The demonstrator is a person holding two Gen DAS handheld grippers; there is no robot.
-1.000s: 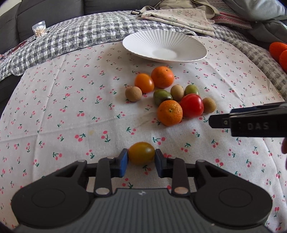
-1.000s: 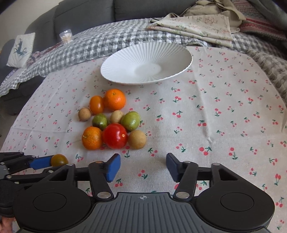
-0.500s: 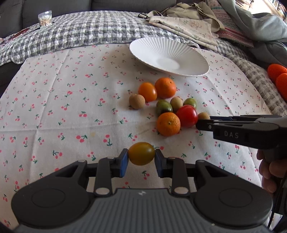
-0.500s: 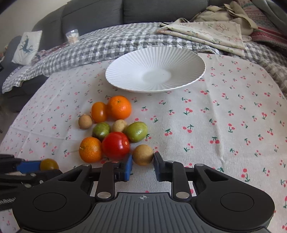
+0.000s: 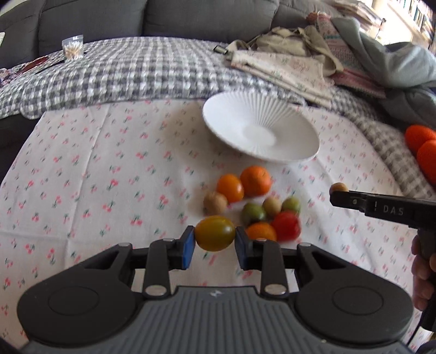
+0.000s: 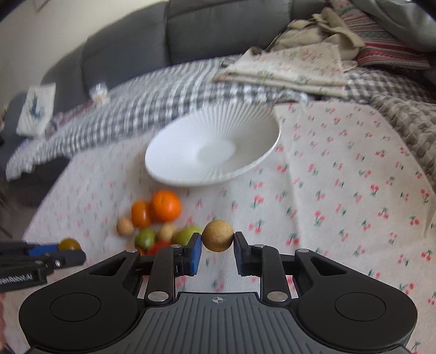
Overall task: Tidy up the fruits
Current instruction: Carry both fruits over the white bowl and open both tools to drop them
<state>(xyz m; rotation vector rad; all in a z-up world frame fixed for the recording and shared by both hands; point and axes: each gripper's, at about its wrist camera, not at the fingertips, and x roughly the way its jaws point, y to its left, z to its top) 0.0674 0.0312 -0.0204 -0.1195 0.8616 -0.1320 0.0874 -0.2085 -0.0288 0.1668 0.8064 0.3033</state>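
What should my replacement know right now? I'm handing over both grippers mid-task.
Left gripper: shut on the olive-yellow oval tomato, lifted off the cloth.
Right gripper: shut on the small tan round fruit, also lifted.
White ribbed plate: holds nothing yet.
Left: place both held fruits, then the pile on the cherry-print cloth: large orange mandarin, red tomato and the rest.

A dark grey upholstered sofa (image 5: pixel 190 16) stood behind, draped with a grey-and-white checked woven blanket (image 5: pixel 130 70); a pale cream wall (image 6: pixel 41 32) caught soft daylight.
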